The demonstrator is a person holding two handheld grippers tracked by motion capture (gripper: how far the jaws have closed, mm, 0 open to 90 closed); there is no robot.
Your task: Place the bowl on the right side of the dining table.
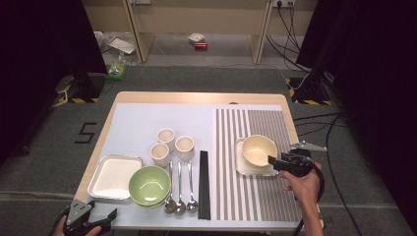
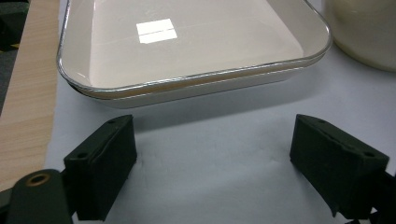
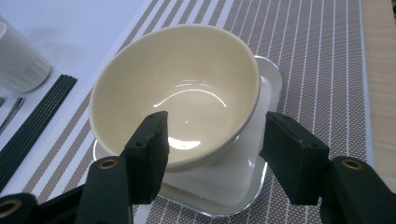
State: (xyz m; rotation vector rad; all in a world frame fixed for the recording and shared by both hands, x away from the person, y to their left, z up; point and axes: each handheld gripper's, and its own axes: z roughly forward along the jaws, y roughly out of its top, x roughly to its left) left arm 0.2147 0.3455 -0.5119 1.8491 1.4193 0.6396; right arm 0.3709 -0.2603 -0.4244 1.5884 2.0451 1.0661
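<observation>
A cream bowl (image 1: 258, 149) (image 3: 187, 88) sits tilted in a small white square tray (image 1: 242, 168) (image 3: 268, 88) on the striped placemat (image 1: 236, 196). My right gripper (image 1: 271, 161) (image 3: 215, 140) is open at the bowl's near-right rim. One jaw stands in front of the bowl's rim and the other over the tray beside it, and neither pad presses on the bowl. My left gripper (image 1: 104, 209) (image 2: 215, 154) rests open at the table's front-left corner, with bare mat between its jaws, just short of a larger white tray (image 1: 114, 177) (image 2: 187, 46).
A green bowl (image 1: 150, 184) stands right of the large tray. Three pale cups (image 1: 166, 135) sit behind it, three spoons (image 1: 179, 191) and black chopsticks (image 1: 203, 184) (image 3: 32, 126) lie mid-table. The wooden table edge (image 2: 23, 93) runs along the left.
</observation>
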